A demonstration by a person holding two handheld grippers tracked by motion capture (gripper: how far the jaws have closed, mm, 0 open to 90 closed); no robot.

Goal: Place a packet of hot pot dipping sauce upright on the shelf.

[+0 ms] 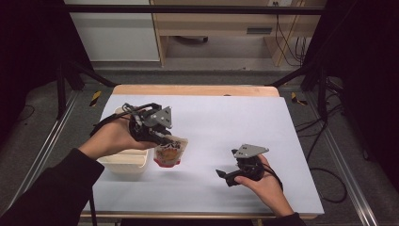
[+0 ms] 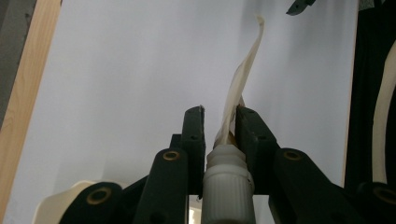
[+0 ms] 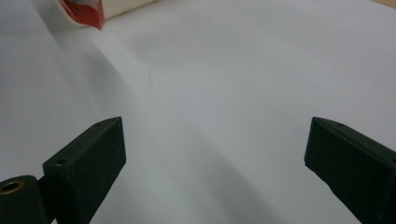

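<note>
1 soft spouted pouch (image 1: 168,153) hangs pinched in the left hand-held gripper (image 1: 162,136), at 3 o'clock of a cream tub (image 1: 124,162); right hand-held gripper (image 1: 225,176) gapes wide.

The left gripper (image 2: 219,126) has its two black jaws closed on a thin cream pouch (image 2: 243,79), just above the pouch's white ribbed cap (image 2: 228,186). The pouch is seen edge-on and rises away from the jaws over the white tabletop (image 2: 121,70). A wooden edge (image 2: 21,93) runs along the left side.
</note>
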